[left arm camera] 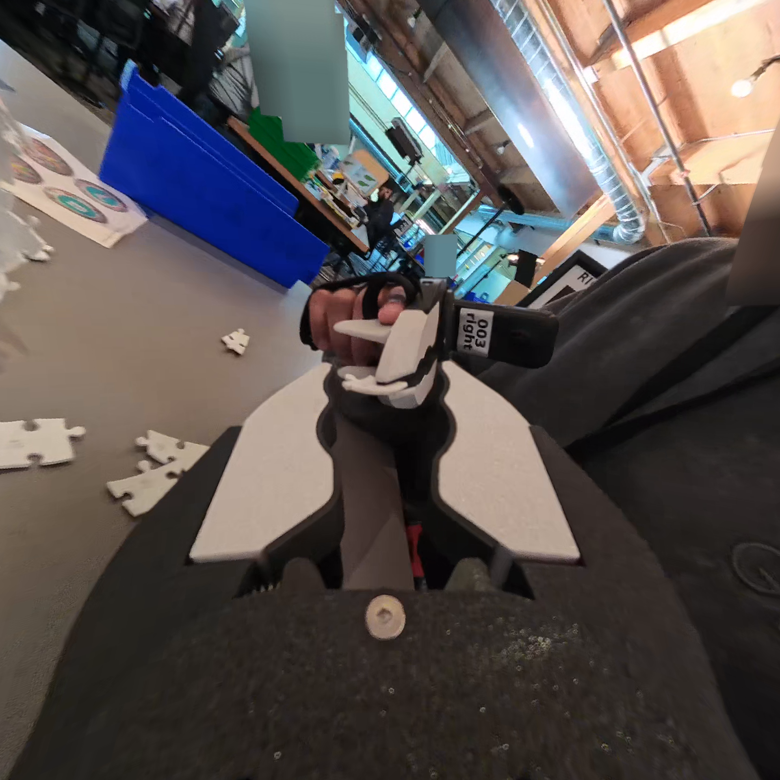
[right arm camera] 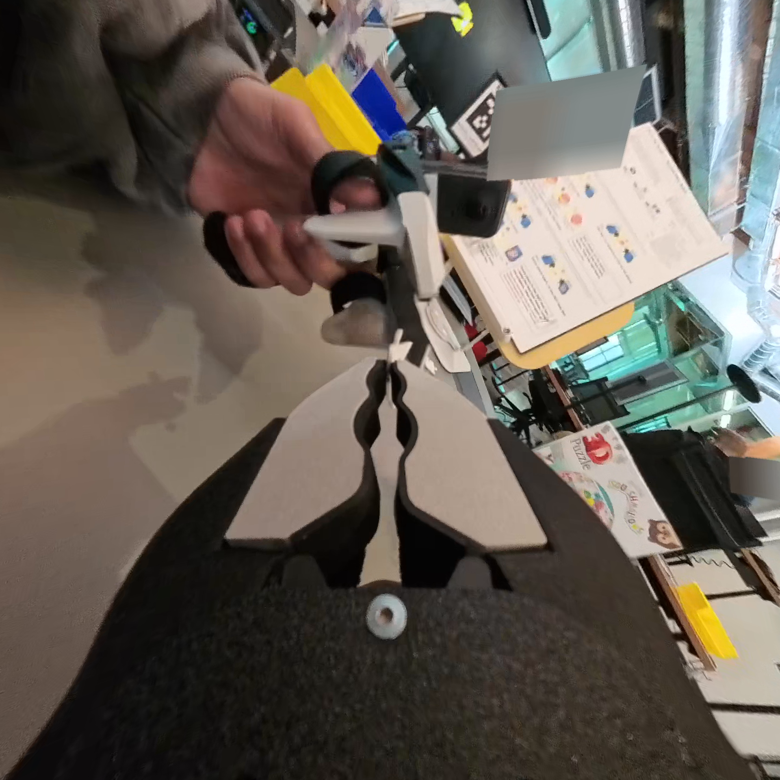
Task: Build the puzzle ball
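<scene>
Loose white puzzle pieces (left arm camera: 40, 441) lie on grey worktop (left arm camera: 126, 337) at left; blue bin (left arm camera: 202, 202) far behind; left tool (left arm camera: 386, 405) gapes wide, nothing between fingers; right tool (right arm camera: 389, 380) nearly closed, pinching thin white puzzle piece (right arm camera: 396, 350) at fingertips, raised clear of worktop.
</scene>
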The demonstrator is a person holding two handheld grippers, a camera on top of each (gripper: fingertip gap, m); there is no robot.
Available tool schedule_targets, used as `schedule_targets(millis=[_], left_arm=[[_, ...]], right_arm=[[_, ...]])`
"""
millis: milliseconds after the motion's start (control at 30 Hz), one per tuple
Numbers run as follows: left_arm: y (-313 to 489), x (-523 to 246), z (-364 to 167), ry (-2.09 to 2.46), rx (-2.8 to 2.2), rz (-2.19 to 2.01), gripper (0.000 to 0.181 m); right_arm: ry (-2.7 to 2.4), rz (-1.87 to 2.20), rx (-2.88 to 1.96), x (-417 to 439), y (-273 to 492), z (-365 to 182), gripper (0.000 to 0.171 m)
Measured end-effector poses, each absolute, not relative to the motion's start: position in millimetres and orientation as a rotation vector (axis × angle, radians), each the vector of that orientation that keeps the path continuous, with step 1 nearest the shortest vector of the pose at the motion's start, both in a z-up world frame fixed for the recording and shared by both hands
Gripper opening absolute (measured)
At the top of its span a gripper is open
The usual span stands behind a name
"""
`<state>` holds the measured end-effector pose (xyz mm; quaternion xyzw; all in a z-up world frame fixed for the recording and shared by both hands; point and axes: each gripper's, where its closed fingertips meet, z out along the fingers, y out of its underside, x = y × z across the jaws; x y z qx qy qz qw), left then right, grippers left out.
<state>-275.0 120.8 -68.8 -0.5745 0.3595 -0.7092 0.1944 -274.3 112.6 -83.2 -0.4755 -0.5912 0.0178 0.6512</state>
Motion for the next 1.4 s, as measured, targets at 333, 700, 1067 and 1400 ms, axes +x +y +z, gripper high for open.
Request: schedule_targets(millis=[333,700,1067,1400], left_arm=[[107.3,-264.7,-73.0,1.03,-1.622,-1.962,0.066],[113.6,-277.3,-68.1,0.994,-1.585,-1.881,0.048],[101.6,-264.4,-82.9,0.996,-1.645,-2.042,0.062],[116.4,-264.7,-103.5,1.031,-1.749,-1.771,0.046]], right_arm=[[-1.302,0.025,-1.113,-272.2,118.9,-88.6,0.002],[-1.32,-0.051,-1.18,-259.9,132.9,-107.0,0.002],[-1.341,0.005,-1.116,-275.8,119.2,-102.2,0.002],[-1.38,-0.071,-1.163,-271.8,128.6,-119.5,0.005]])
